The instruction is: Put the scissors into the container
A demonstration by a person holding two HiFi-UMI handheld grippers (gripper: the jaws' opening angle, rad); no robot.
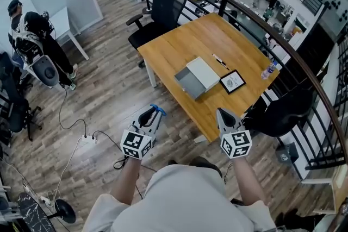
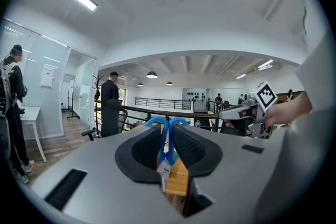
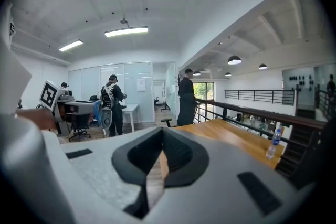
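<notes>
**Wooden rectangular table [image 1: 179, 57] bears the grey-and-white open box container [image 1: 190, 83], well ahead of both grippers.**
The left gripper [image 2: 168, 139] is clamped on the blue-handled steel scissors [image 2: 167, 128], whose loops jut past its jaw tips. The right gripper [image 3: 159, 149] is closed with nothing in it. The scissors are likely light, rigid and slick, and best pinched flat near the pivot.

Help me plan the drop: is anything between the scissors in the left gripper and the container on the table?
Nothing visible does. The left gripper is shut on the scissors, and only floor and the bare near edge of the table lie between them and the open grey container.
</notes>
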